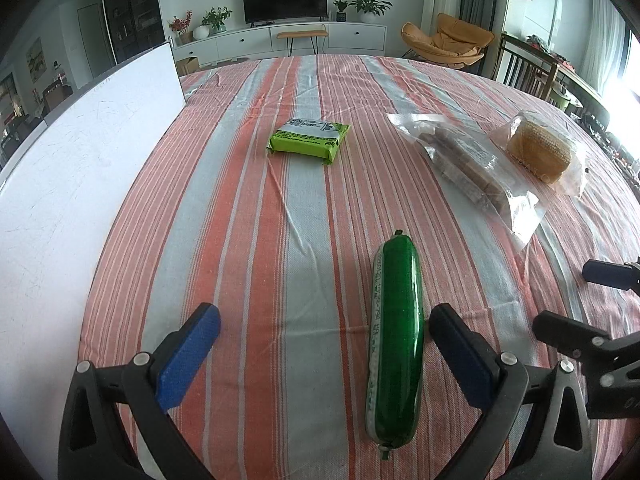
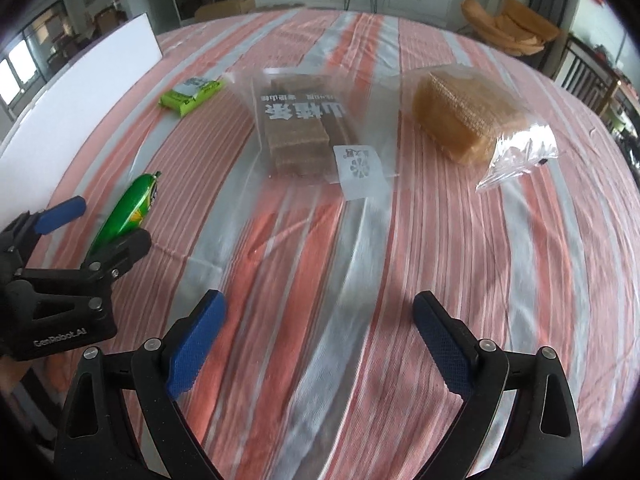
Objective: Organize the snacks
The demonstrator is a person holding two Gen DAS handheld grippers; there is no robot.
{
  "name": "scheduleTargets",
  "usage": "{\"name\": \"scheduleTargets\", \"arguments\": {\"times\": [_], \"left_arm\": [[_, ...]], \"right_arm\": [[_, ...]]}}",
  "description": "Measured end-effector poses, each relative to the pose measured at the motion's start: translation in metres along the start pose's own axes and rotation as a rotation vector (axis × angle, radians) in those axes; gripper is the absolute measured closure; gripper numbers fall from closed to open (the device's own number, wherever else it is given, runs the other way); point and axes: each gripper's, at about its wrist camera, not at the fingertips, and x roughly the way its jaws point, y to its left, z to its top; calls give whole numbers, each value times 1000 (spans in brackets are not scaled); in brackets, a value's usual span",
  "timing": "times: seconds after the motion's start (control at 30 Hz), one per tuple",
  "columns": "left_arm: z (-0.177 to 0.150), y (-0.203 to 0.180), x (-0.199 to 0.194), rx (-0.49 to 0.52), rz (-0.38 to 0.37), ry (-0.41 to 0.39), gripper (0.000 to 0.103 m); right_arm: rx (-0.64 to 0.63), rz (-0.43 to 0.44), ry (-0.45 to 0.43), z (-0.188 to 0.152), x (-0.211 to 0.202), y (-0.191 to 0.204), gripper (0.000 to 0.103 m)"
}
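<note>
A green sausage stick [image 1: 396,340] lies lengthwise on the striped cloth between the spread fingers of my left gripper [image 1: 324,322], close to the right finger; the gripper is open. The same sausage stick [image 2: 130,210] shows at the left of the right wrist view, beside the left gripper [image 2: 108,220]. A lime-green packet [image 1: 308,140] [image 2: 191,95] lies farther back. A clear bag of brown bars [image 1: 464,160] [image 2: 304,132] and a bagged golden cake [image 1: 540,150] [image 2: 464,120] lie to the right. My right gripper [image 2: 320,320] hovers open over bare cloth, nothing between its fingers.
A white board [image 1: 80,152] stands along the table's left edge. The striped tablecloth [image 1: 248,240] covers the whole table. Beyond the far edge are a TV cabinet [image 1: 296,38], an orange lounge chair [image 1: 448,40] and dining chairs [image 1: 528,68] at the right.
</note>
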Motion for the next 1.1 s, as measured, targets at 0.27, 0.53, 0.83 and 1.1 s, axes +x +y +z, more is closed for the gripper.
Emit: {"name": "scheduleTargets", "arguments": {"times": [0.27,0.53,0.83,1.1], "left_arm": [[0,0,0,5,-5,1,0],[3,-5,-3,132,-103,114,0],[12,-31,-5,137,-89,109,43],[1,-7,-17,64,-189,50,81]], "right_arm": [[101,218,69,4,-20,-28,7],[32,162,77,36,-35,-52,7],[-136,6,78,104,28,-2,7],[-68,83,123,96,20,-17,52]]}}
